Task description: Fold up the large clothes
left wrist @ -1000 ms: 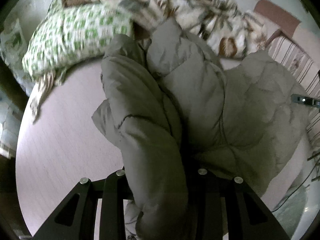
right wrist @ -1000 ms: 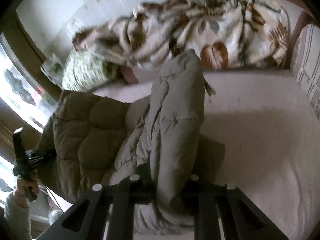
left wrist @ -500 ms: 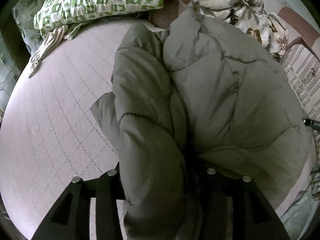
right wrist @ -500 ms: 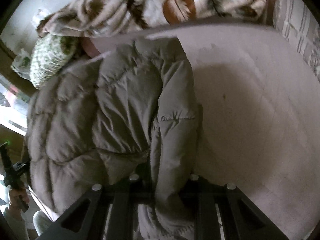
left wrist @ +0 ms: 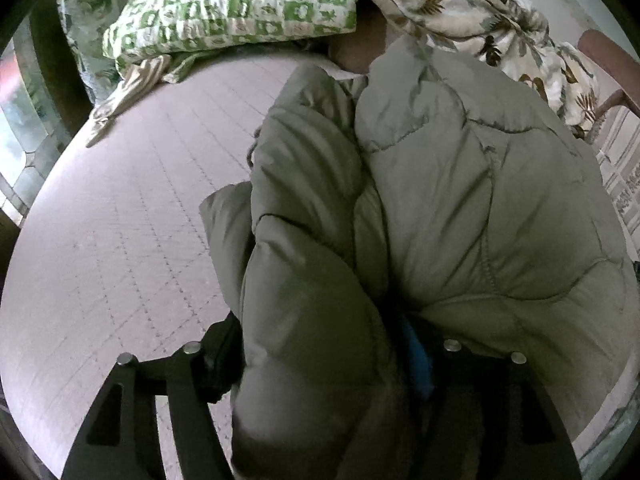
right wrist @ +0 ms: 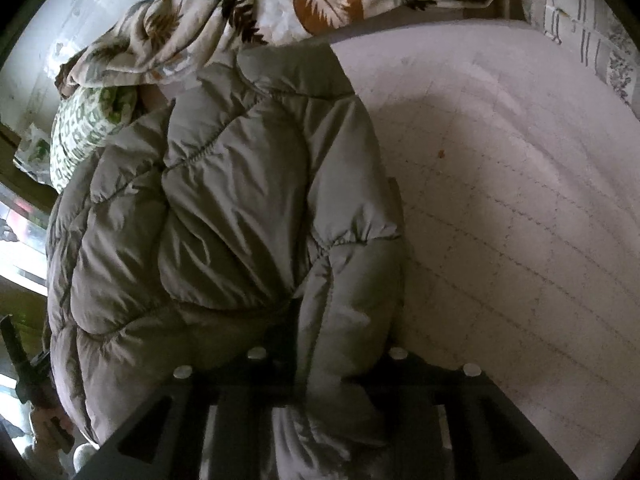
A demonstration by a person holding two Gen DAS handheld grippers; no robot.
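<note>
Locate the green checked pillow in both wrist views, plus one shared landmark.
Left wrist: green checked pillow at top, left of centre, beyond the grey puffer jacket.
Right wrist: pillow at the left edge, upper half, partly behind the jacket.
Shared landmark: leaf-print blanket, lying next to the pillow in both.

One jacket [left wrist: 460, 200], one pillow [left wrist: 232, 4], one blanket [right wrist: 280, 8]
</note>
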